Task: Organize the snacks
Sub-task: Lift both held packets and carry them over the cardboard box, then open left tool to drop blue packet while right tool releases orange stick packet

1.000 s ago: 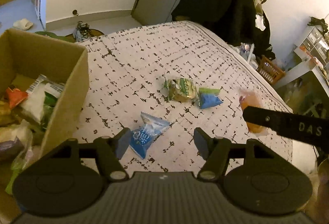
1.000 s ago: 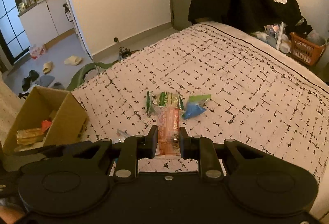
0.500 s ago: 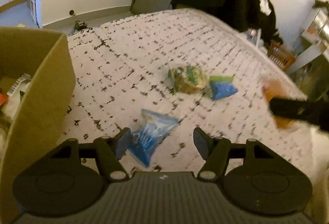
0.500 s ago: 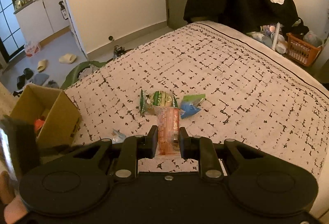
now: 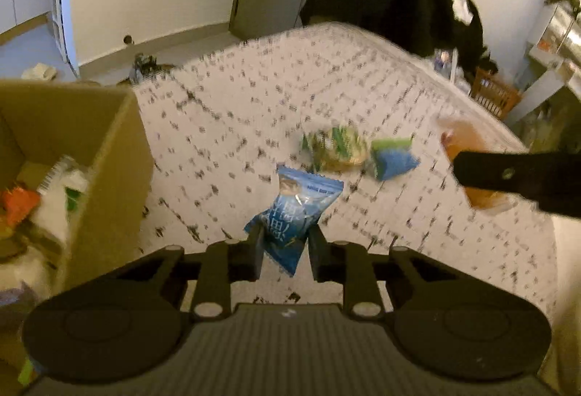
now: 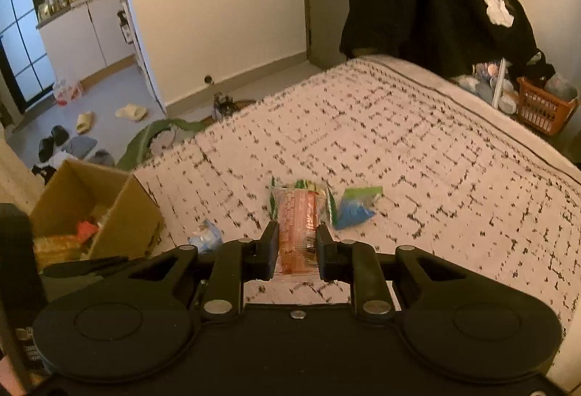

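snacks go in the cardboard box point(image 5: 120, 156), so beside it my left gripper point(image 5: 285, 241) is closing on the blue packet point(image 5: 294, 214) while my right gripper point(image 6: 297, 245) stays clenched on the orange packet point(image 6: 297, 225).

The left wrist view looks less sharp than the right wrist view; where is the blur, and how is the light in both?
Left wrist view: the bedspread, cardboard box and far snacks are smeared by motion blur, while the blue snack packet between the closing jaws stays fairly readable. Right wrist view: mostly sharp, the orange snack bar crisp. Both: dim warm indoor light and fisheye bending at the edges.

Patterned bed point(image 6: 417, 156), green packet point(image 5: 336, 147), blue packet point(image 5: 394, 158)
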Action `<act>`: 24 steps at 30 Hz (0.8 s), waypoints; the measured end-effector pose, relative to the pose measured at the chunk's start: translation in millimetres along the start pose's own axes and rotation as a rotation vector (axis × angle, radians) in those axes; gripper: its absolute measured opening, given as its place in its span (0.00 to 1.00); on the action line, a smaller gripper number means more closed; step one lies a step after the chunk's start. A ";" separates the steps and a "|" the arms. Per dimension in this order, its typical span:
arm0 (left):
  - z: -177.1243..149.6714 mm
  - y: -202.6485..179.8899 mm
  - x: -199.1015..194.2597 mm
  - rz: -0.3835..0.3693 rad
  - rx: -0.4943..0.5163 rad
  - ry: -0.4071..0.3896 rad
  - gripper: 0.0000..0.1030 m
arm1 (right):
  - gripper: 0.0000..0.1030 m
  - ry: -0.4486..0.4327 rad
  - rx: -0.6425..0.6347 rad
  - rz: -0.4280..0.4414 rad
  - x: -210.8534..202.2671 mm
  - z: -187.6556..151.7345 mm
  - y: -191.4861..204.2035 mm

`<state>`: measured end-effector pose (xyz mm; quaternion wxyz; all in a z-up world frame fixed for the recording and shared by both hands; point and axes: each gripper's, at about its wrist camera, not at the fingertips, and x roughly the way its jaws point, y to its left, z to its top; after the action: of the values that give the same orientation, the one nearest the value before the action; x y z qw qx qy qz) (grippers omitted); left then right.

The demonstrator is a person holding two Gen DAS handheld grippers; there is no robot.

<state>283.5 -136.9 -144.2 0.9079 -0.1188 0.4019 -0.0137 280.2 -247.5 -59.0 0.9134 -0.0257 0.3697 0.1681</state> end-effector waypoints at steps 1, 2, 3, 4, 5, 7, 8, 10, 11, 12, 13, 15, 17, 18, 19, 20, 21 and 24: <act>3.6 1.3 -6.5 -0.008 -0.008 -0.011 0.22 | 0.21 -0.016 -0.004 0.009 -2.8 1.6 2.5; 6.8 1.9 -11.1 -0.014 -0.011 -0.019 0.22 | 0.21 -0.031 -0.008 0.016 -5.7 3.3 5.3; 10.0 2.9 -17.3 -0.020 -0.012 -0.031 0.22 | 0.21 -0.042 -0.005 0.023 -7.9 4.5 7.4; 13.8 5.0 -25.4 -0.027 -0.016 -0.046 0.22 | 0.21 -0.053 0.001 0.032 -10.2 6.0 9.7; 17.4 7.0 -31.6 -0.031 -0.021 -0.060 0.22 | 0.21 -0.066 0.004 0.040 -12.4 7.4 12.5; 24.2 13.6 -47.5 -0.030 -0.032 -0.093 0.22 | 0.21 -0.082 0.006 0.053 -14.0 9.4 18.8; 26.9 17.2 -55.8 -0.030 -0.038 -0.108 0.22 | 0.21 -0.085 0.004 0.058 -13.7 10.4 23.1; 32.1 27.4 -71.9 -0.024 -0.052 -0.137 0.23 | 0.21 -0.093 -0.001 0.072 -13.1 11.8 32.0; 34.8 33.3 -78.2 -0.021 -0.063 -0.147 0.23 | 0.21 -0.099 -0.007 0.081 -13.0 12.6 37.2; 37.3 39.4 -84.4 -0.017 -0.072 -0.154 0.23 | 0.21 -0.103 -0.013 0.090 -13.1 13.2 42.6; 38.9 44.1 -88.8 -0.011 -0.077 -0.160 0.23 | 0.21 -0.110 -0.019 0.105 -13.8 14.1 48.7; 41.7 54.7 -98.1 0.002 -0.089 -0.172 0.23 | 0.21 -0.120 -0.027 0.132 -14.2 16.3 59.6; 43.6 66.0 -106.1 0.009 -0.103 -0.180 0.23 | 0.21 -0.126 -0.035 0.159 -13.4 17.3 70.5; 44.2 70.7 -108.7 0.018 -0.107 -0.185 0.23 | 0.21 -0.129 -0.028 0.166 -12.5 17.5 75.3; 45.1 75.6 -111.7 0.029 -0.108 -0.191 0.23 | 0.21 -0.132 -0.010 0.172 -11.2 17.2 78.7; 45.7 80.3 -113.9 0.039 -0.112 -0.195 0.23 | 0.21 -0.131 0.013 0.182 -9.1 16.9 82.0; 46.5 85.6 -115.8 0.052 -0.118 -0.198 0.23 | 0.21 -0.130 0.025 0.194 -6.8 17.0 85.3; 49.6 98.5 -119.2 0.071 -0.130 -0.191 0.23 | 0.21 -0.126 0.010 0.221 2.5 18.3 102.5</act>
<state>232.3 -16.7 -47.8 0.9323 -0.1640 0.3173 0.0561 260.6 -147.0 -39.5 0.9108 0.0306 0.3132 0.2673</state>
